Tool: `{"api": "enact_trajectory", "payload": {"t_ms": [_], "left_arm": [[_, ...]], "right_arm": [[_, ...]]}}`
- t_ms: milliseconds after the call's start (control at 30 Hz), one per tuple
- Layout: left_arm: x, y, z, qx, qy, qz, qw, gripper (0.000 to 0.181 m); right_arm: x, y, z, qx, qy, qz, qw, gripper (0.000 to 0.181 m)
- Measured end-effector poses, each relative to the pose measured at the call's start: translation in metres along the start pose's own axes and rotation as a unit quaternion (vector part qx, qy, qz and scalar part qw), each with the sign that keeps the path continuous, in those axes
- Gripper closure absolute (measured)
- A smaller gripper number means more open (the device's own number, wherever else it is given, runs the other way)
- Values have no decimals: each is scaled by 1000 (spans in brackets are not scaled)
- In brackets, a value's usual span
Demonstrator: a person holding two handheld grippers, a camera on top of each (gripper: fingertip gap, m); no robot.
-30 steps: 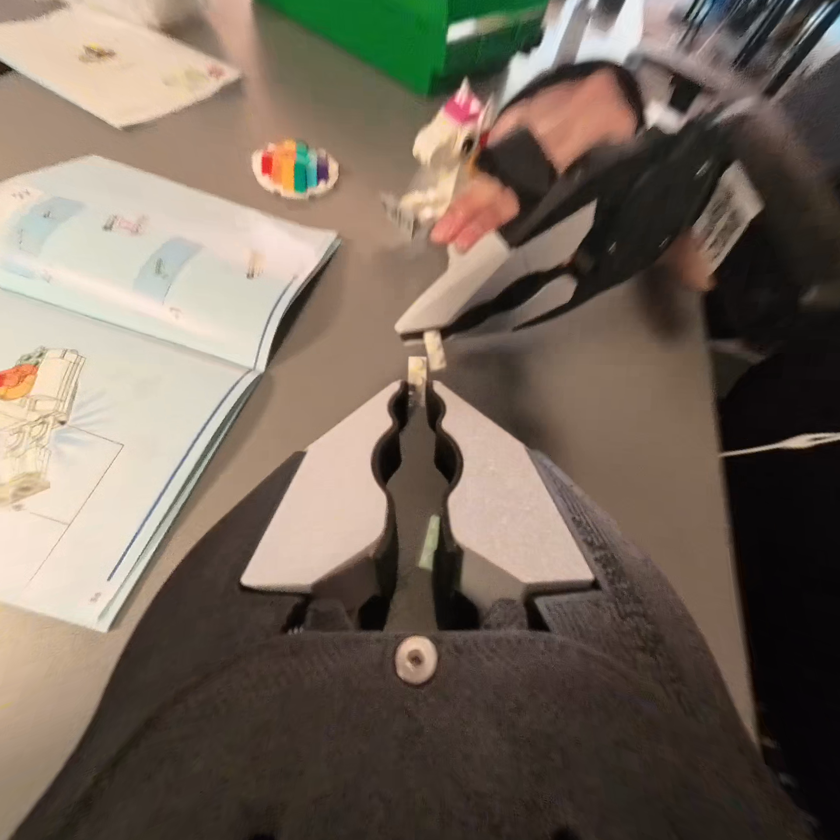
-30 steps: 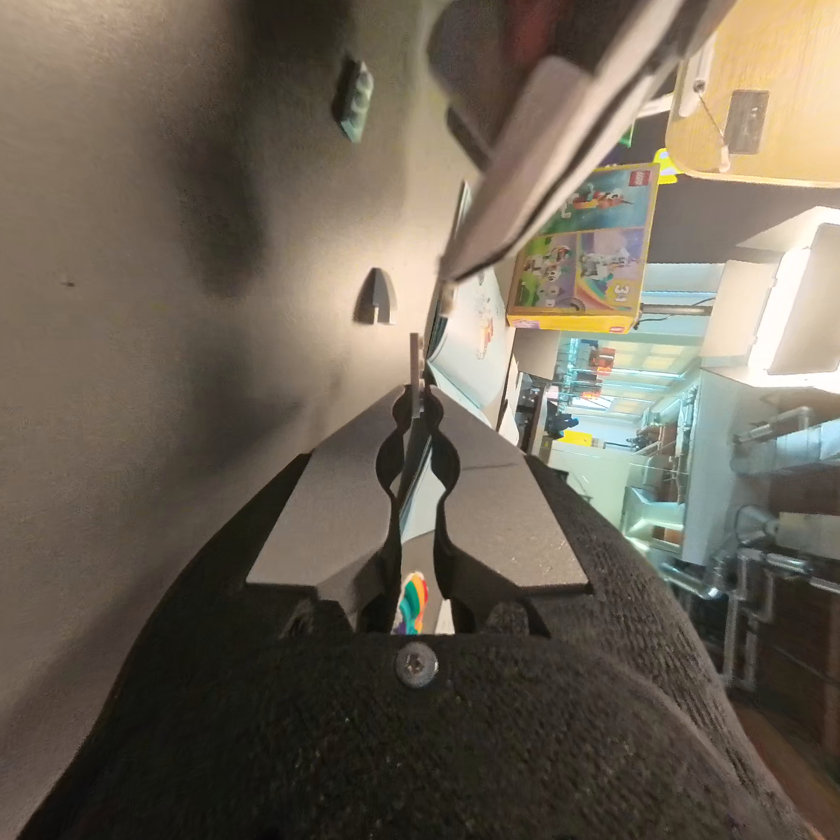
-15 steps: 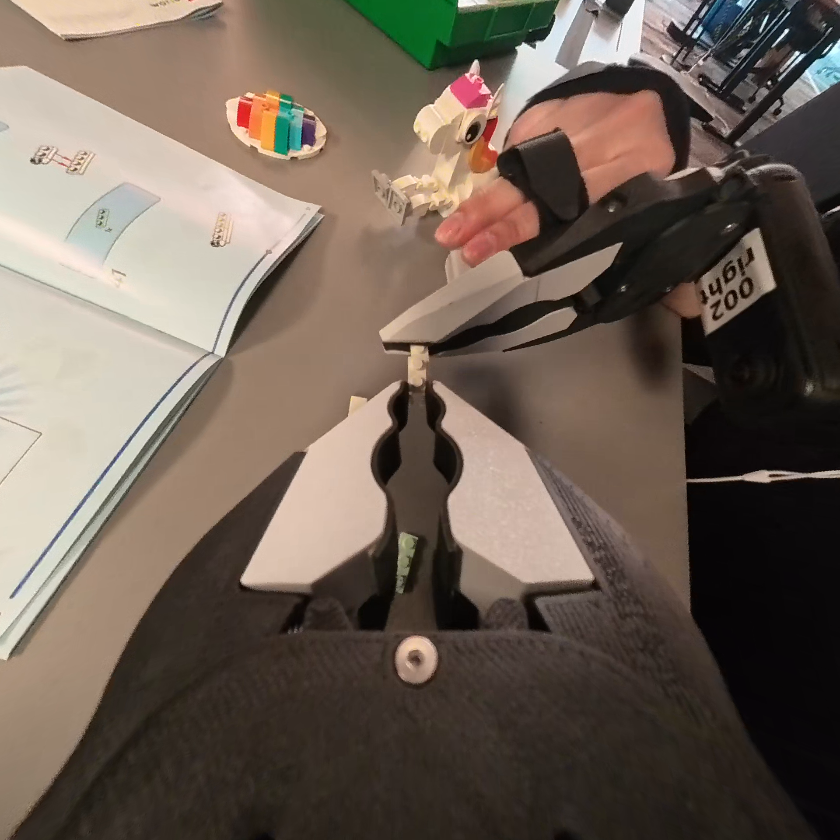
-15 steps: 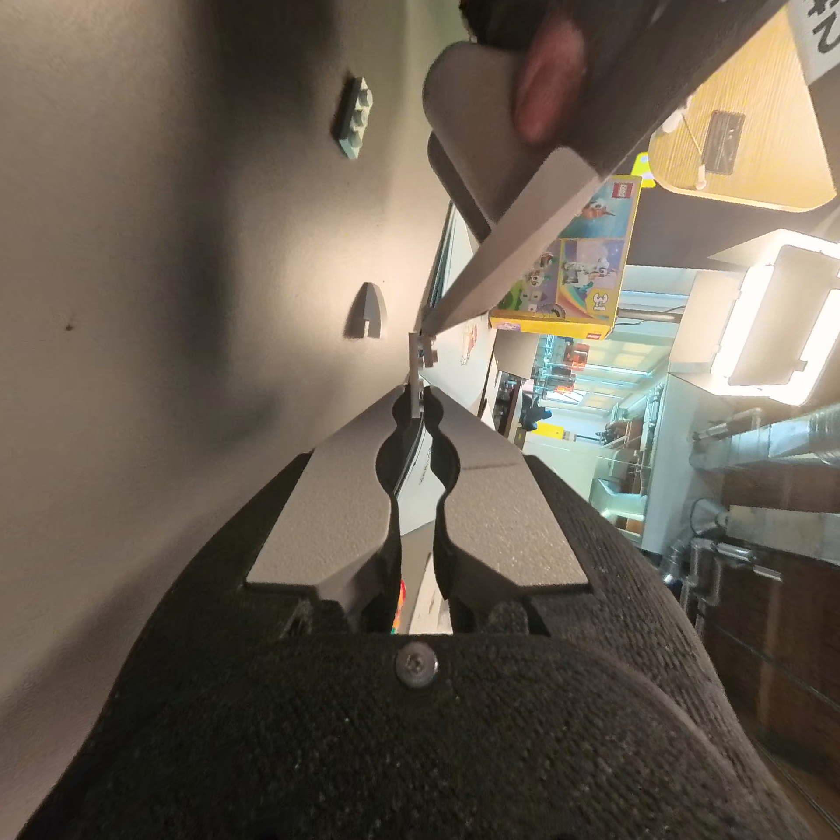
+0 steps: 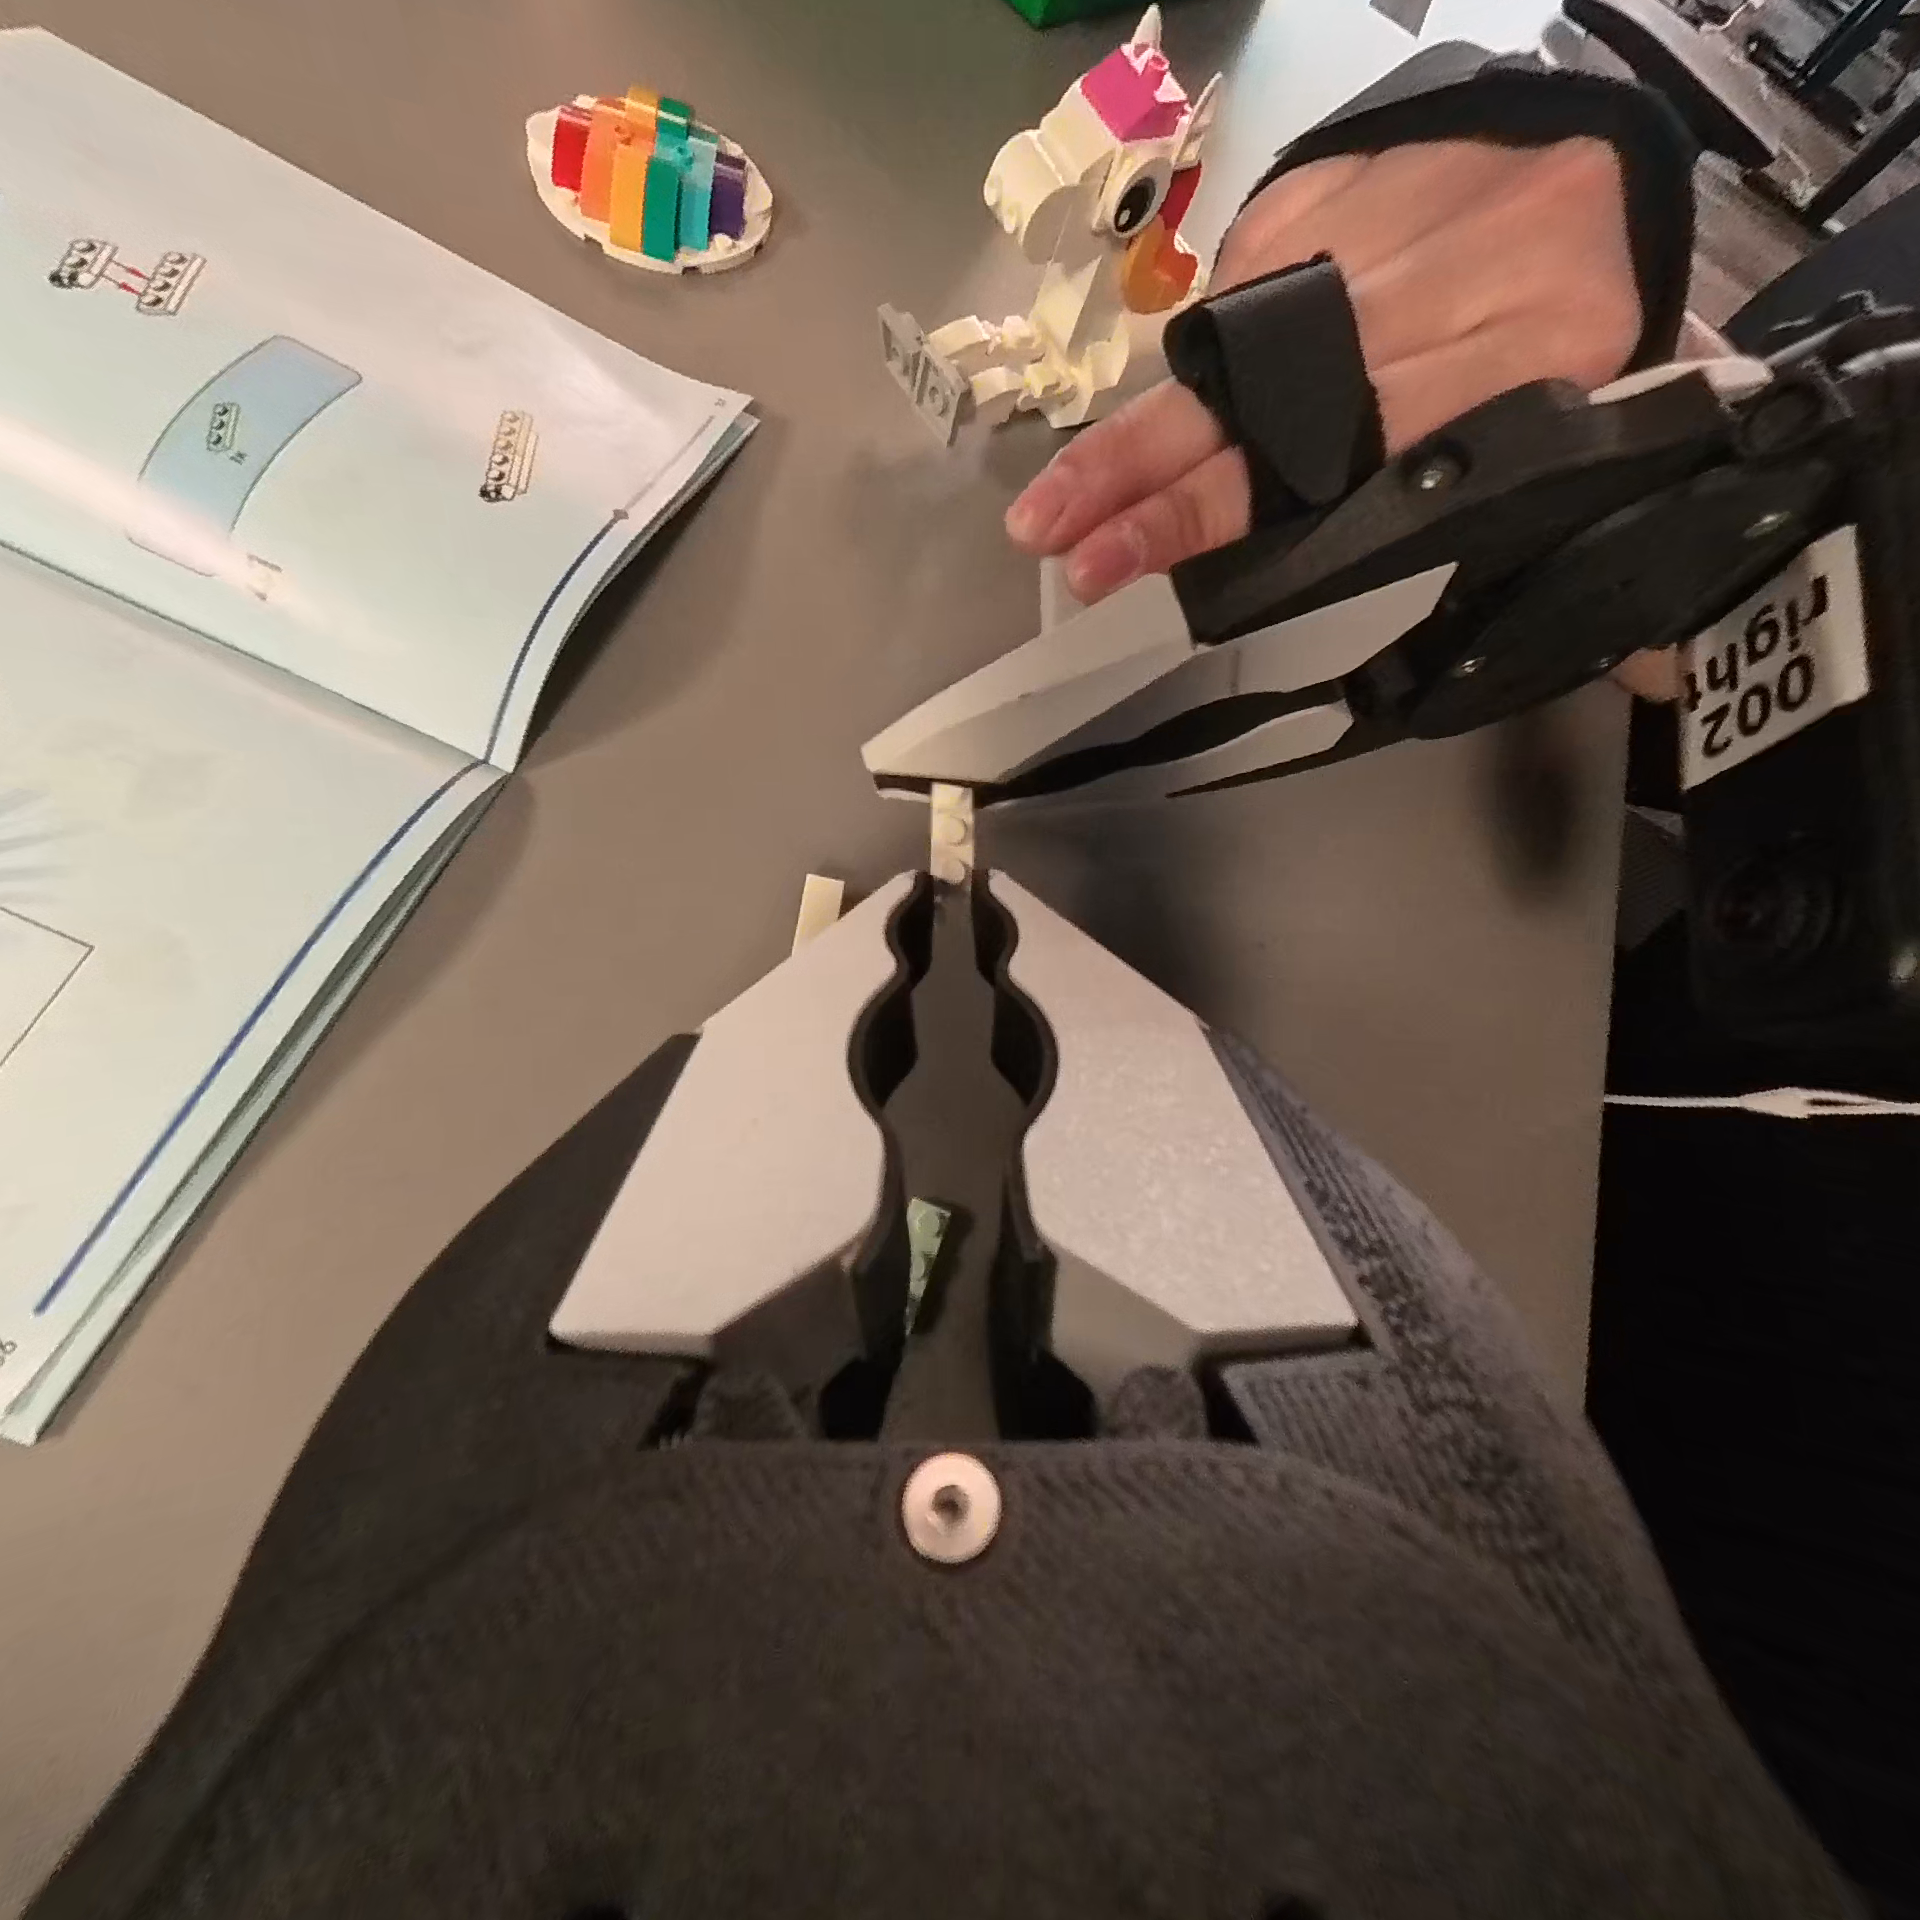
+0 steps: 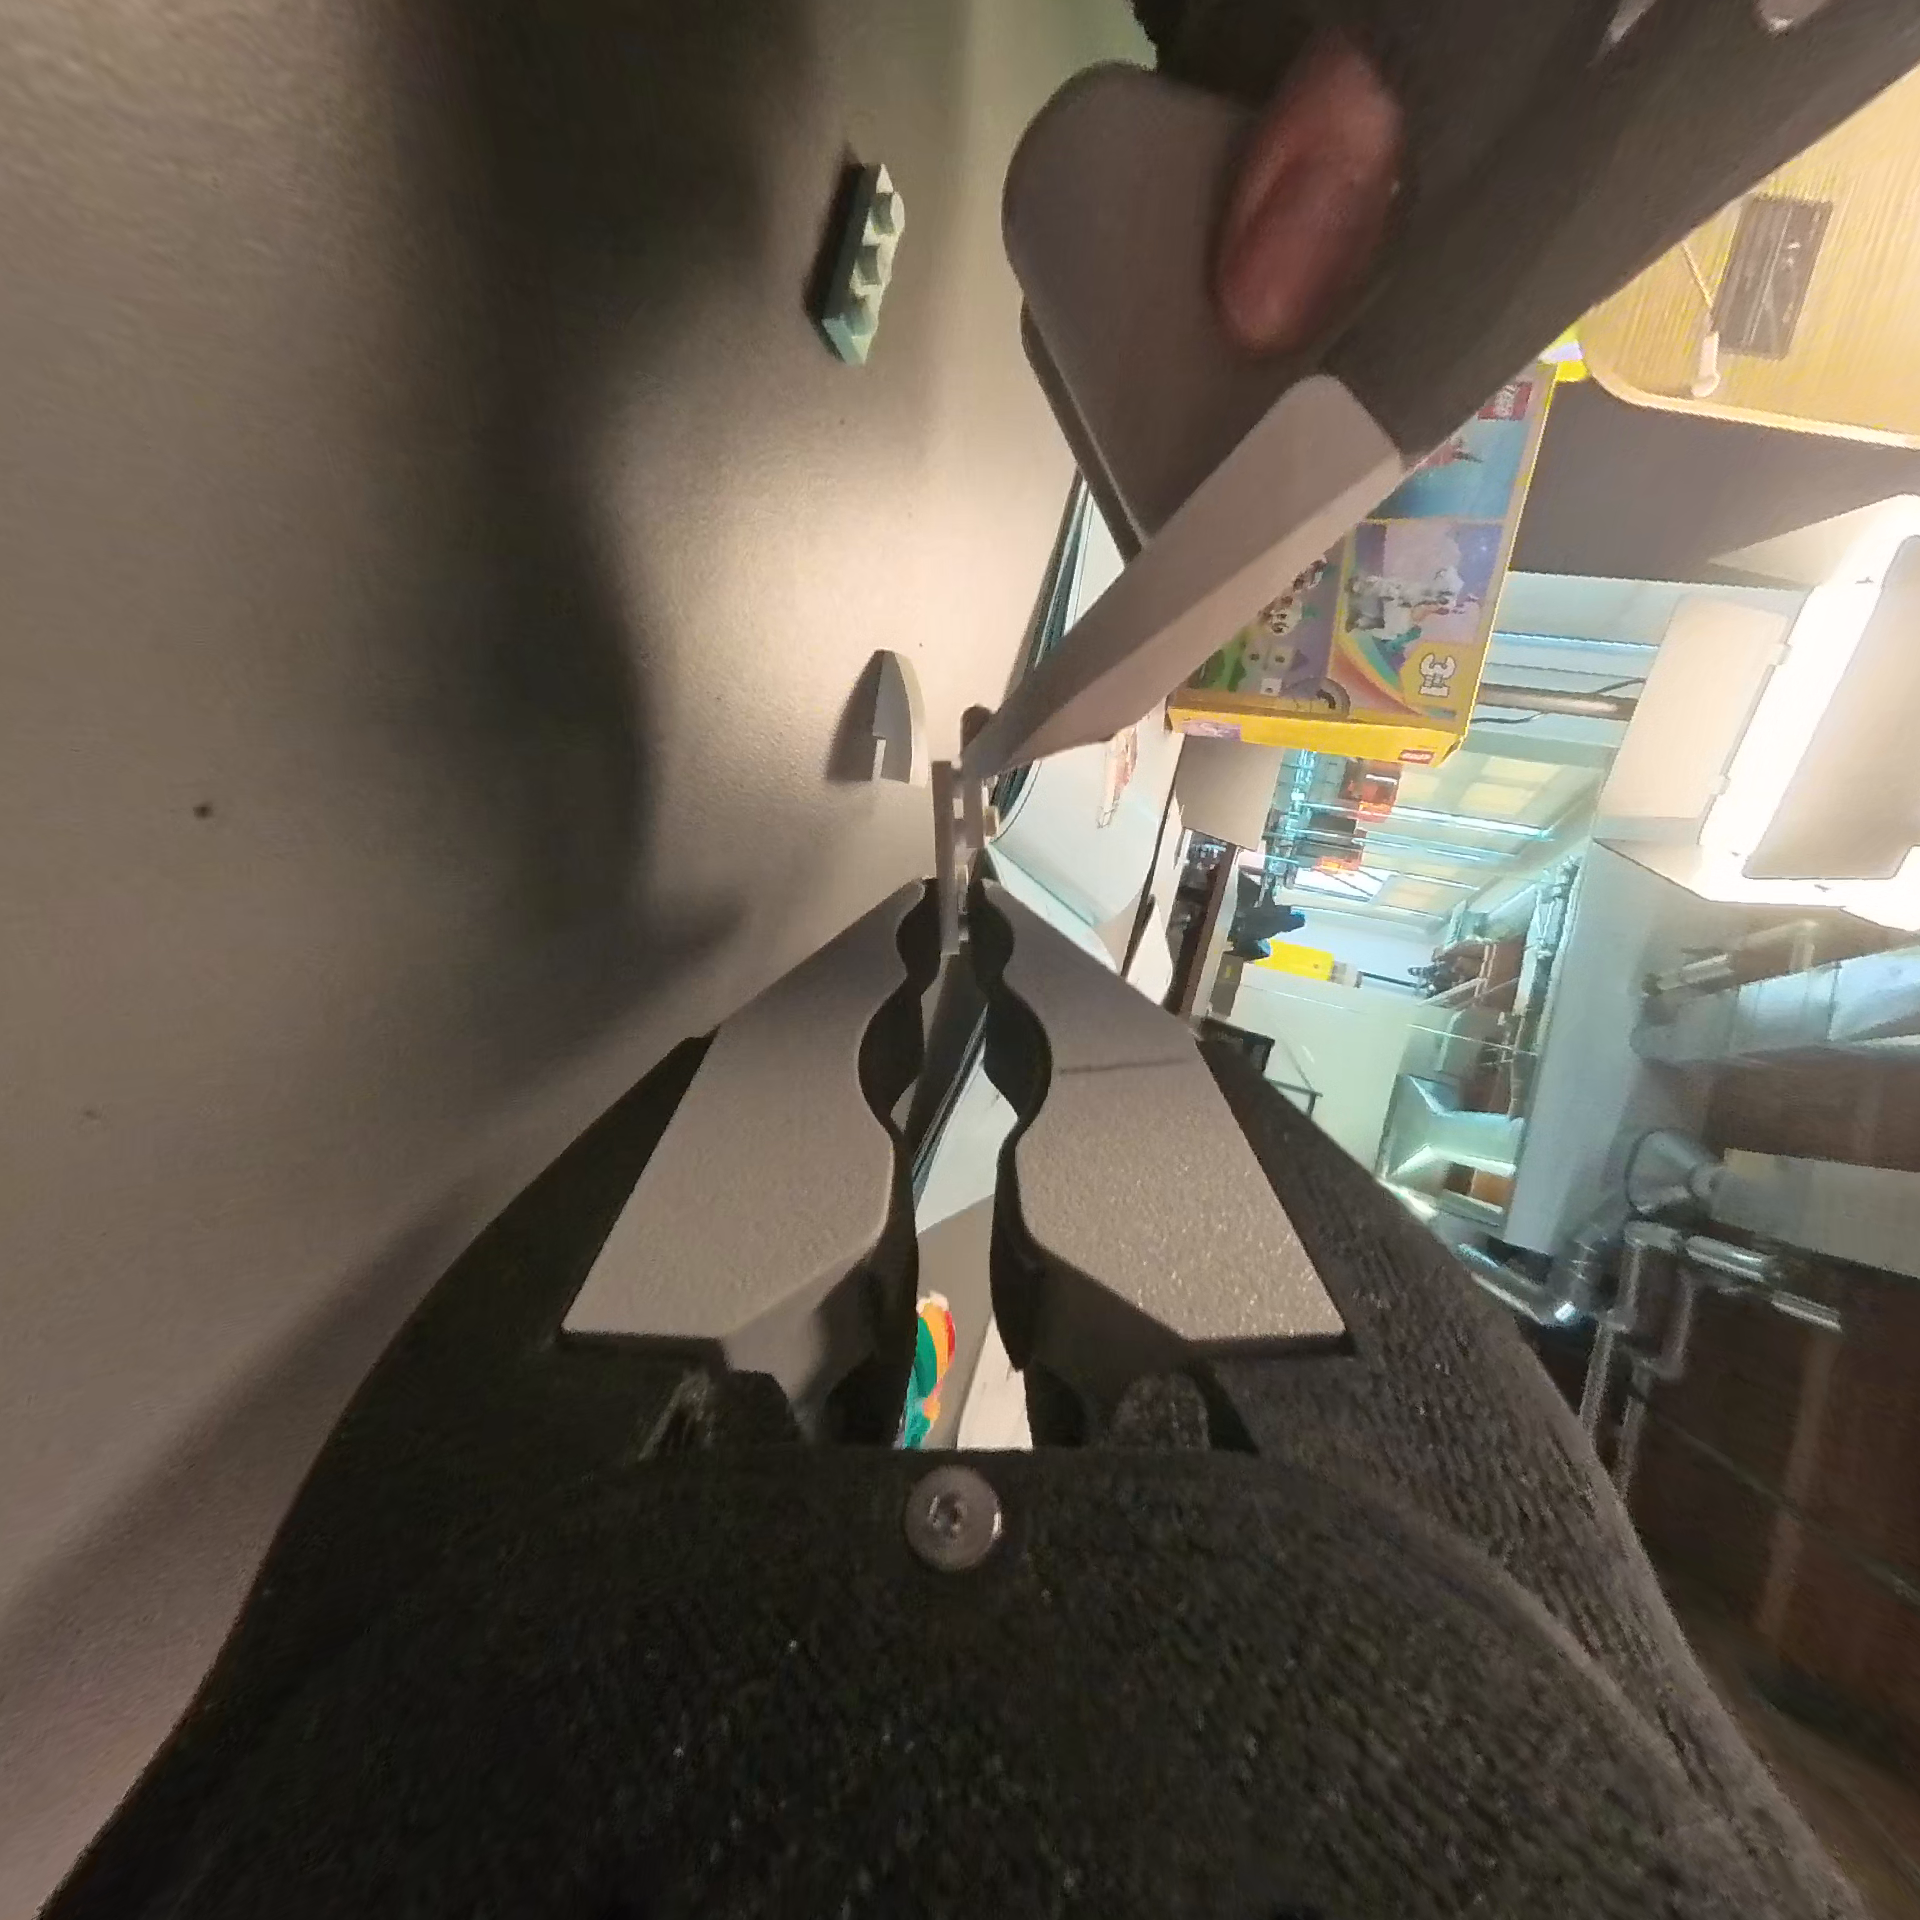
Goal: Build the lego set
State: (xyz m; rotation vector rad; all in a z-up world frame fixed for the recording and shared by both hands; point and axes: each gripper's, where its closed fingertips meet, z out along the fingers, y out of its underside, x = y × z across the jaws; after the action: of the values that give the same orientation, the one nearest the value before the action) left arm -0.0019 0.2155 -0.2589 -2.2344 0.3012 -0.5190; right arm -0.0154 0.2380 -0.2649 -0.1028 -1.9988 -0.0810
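Open booklet [image 5: 260, 499] lies left for reference. Left gripper [image 5: 951, 883] is closed on a small white plate [image 5: 953, 842], held upright so right gripper [image 5: 935, 784], closed on another piece, can press it on. Unicorn [image 5: 1091, 260] waits behind.

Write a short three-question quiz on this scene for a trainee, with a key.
1. True or false: both claws grip small pale plates that meet between their tips.
2. Which item lies nearest the booklet? A) the unicorn B) the rainbow piece C) the green plate
3. Fill in: the loose green plate and the grey wedge both lie on the ____.

Key
1. True: the left claw and the right claw are each shut on a plate, pressed together above the table.
2. B
3. table
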Motion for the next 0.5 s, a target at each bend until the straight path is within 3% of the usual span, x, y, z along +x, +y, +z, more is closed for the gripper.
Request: {"api": "enact_trajectory", "payload": {"t_ms": [33, 500], "left_arm": [[0, 0, 1, -3, -4, 1, 1000, 174], [-2, 7, 4, -38, -17, 7, 999, 174]], "right_arm": [[0, 1, 0, -3, -1, -1, 1000, 178], [1, -2, 1, -9, 11, -26, 1000, 178]]}}
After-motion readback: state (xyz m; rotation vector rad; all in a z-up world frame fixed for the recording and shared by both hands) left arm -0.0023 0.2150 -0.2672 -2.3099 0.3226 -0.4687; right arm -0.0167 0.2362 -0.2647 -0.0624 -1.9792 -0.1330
